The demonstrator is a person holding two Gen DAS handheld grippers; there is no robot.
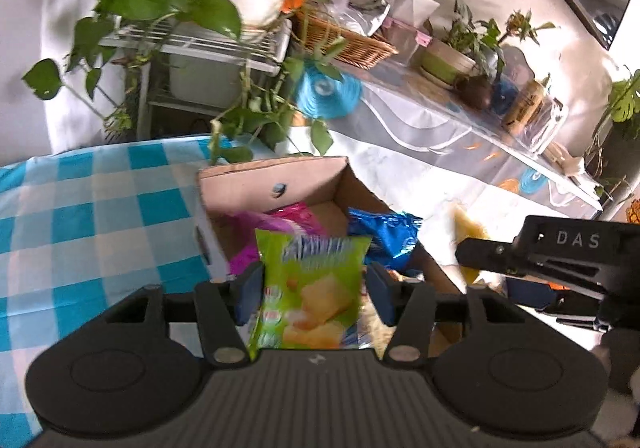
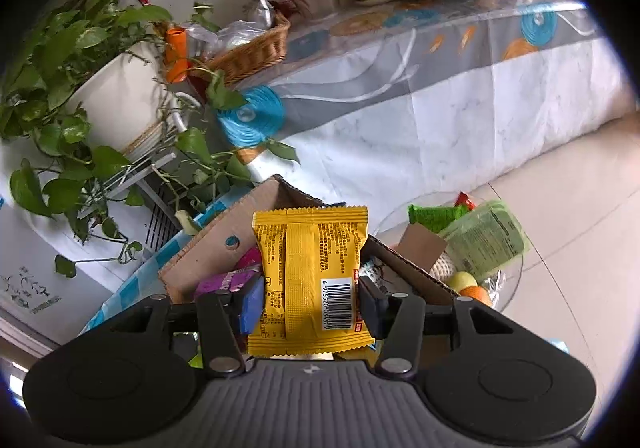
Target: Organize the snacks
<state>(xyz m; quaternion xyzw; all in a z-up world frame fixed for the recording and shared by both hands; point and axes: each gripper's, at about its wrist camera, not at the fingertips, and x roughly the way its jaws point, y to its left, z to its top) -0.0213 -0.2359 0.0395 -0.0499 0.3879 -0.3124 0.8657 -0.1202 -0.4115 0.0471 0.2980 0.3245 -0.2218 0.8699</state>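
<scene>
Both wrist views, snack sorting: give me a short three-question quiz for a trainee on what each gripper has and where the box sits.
1. True or false: a green snack packet sits between the jaws of the left gripper.
2. What colour is the packet in the right gripper? A) blue B) yellow C) red
3. Fill in: the cardboard box stands on a cloth checked in ____ and white.

Key
1. True; though the right pad seems to stand slightly off the packet.
2. B, the yellow packet, barcode side towards the camera.
3. Blue; the checked cloth lies left of the box, which already holds a pink packet and a blue packet.
</scene>
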